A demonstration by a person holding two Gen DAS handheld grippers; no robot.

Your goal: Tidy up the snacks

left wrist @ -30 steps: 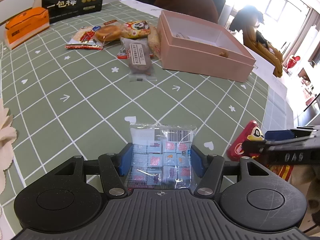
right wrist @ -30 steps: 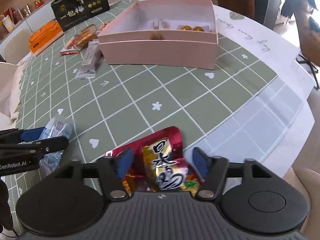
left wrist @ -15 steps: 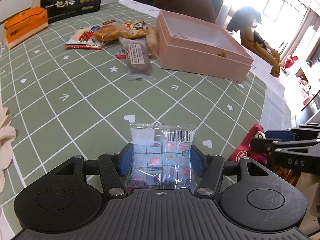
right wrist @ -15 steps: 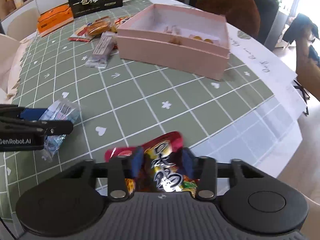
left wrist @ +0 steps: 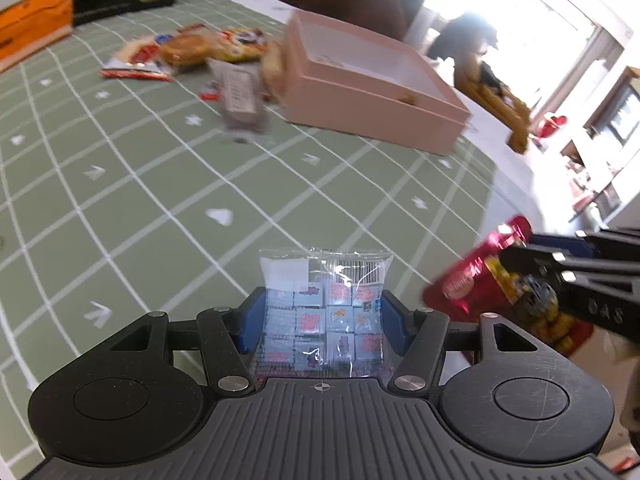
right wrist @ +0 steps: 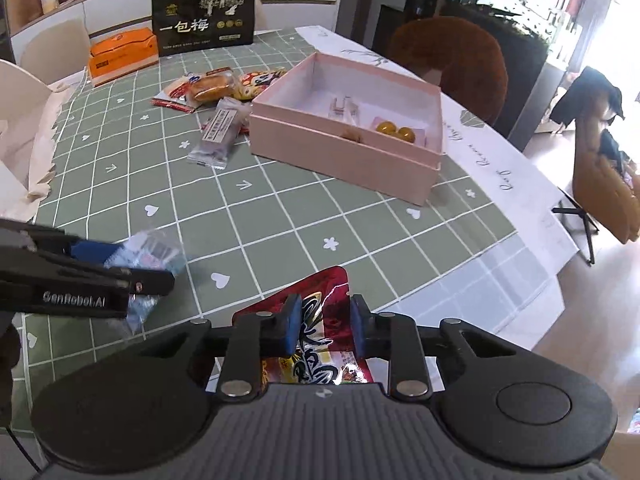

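My left gripper (left wrist: 322, 318) is shut on a clear packet of small pink-and-blue candies (left wrist: 324, 300) and holds it above the green checked tablecloth (left wrist: 160, 200). My right gripper (right wrist: 324, 326) is shut on a red foil snack bag (right wrist: 320, 344), lifted off the table; that bag also shows at the right of the left wrist view (left wrist: 500, 292). An open pink box (right wrist: 352, 120) with a few small snacks inside stands ahead on the table. The left gripper with the candy packet shows in the right wrist view (right wrist: 136, 264).
Loose snacks lie left of the box: a grey wrapped bar (right wrist: 218, 132), a bun packet (right wrist: 208, 88) and a yellow packet (right wrist: 256, 80). An orange carton (right wrist: 120, 54) and a black bag (right wrist: 204, 18) stand at the far edge. A brown chair (right wrist: 452, 56) stands behind the table.
My right gripper has closed on the red bag and lifted it off the table. Both grippers have risen and moved toward the box. The left still holds the candy packet.
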